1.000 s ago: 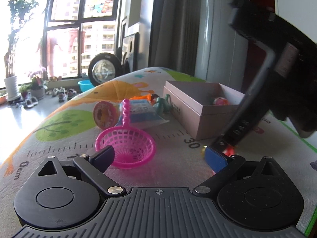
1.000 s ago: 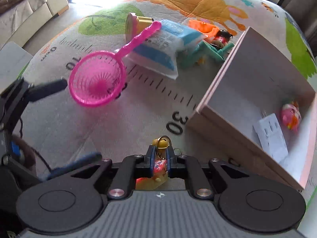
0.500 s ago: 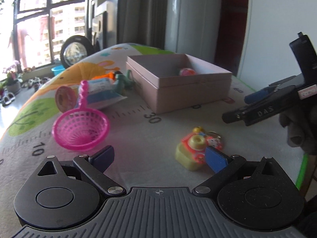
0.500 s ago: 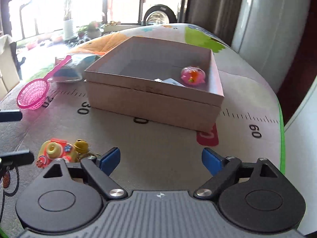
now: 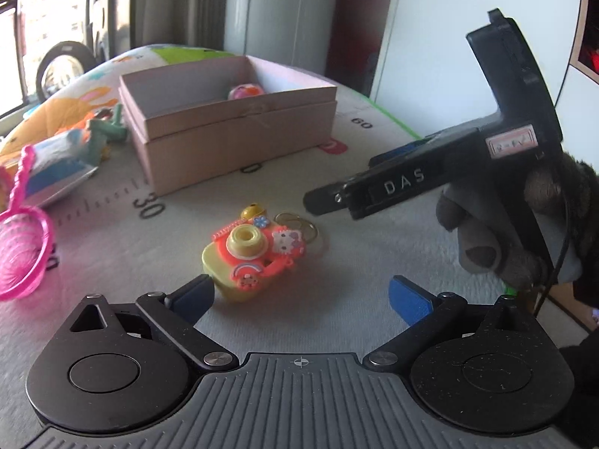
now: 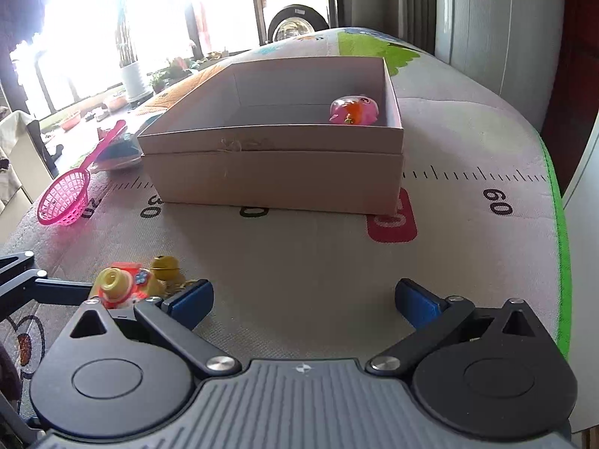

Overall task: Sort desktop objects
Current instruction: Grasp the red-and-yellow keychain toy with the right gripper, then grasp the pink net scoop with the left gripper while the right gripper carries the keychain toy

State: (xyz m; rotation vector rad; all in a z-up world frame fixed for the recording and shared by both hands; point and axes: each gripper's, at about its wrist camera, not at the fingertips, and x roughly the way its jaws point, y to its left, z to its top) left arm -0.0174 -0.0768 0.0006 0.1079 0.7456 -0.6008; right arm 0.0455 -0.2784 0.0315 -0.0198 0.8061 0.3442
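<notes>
home: kids' play mat (image 6: 468, 142), toys, curtains (image 5: 179, 3), balcony plants (image 6: 168, 71).

Printed play mat (image 6: 468, 247) with ruler marks and numbers, bright window (image 6: 157, 7) behind, round-doored washing machine (image 6: 297, 22) beyond the mat's far end, white plant pot (image 6: 136, 80) by the window, grey curtain (image 5: 209, 3), white wall (image 5: 441, 37)

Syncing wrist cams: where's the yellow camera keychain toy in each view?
Left wrist: yellow camera keychain toy lies centre frame on the mat, just ahead of the open left tool.
Right wrist: lower left, beside the open right tool.
Shared landmark: pink box.
</notes>
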